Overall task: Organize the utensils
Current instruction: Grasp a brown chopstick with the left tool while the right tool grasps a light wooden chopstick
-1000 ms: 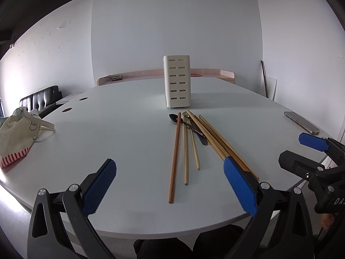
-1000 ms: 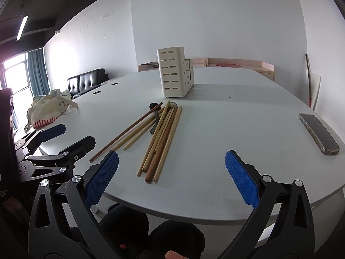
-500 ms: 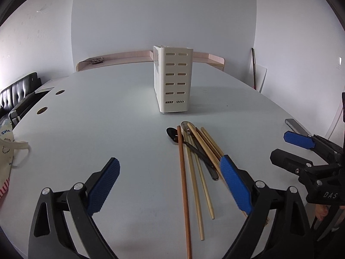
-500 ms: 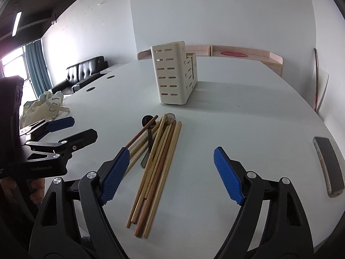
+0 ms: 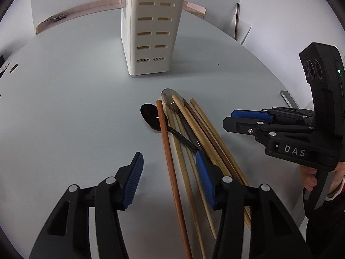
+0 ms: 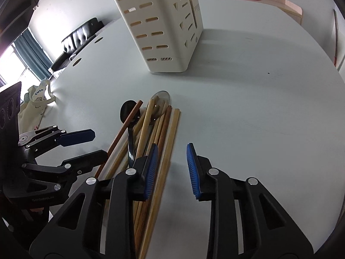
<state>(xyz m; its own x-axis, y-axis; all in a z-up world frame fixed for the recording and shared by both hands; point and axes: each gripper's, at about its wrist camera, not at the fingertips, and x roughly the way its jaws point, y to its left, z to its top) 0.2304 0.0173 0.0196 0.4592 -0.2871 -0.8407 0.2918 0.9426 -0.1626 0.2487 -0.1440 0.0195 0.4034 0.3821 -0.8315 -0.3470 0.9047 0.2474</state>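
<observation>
Closing over utensil pile near table's front edge: left gripper, fingers apart, reddish chopstick and pale ones lying in gap, nothing pinched. Closing alongside: right gripper, fingers apart, only outermost pale chopstick in gap, unpressed. Mid-table: black spoon and clear spoon pinned under crossed sticks. Farther back: slotted cream holder, upright. Likely trouble: pinching several sticks together, dragging spoons, scattering pile; grippers close enough to collide.

table: white, round | on it: utensil holder, chopsticks, two spoons, phone, tote bag
</observation>
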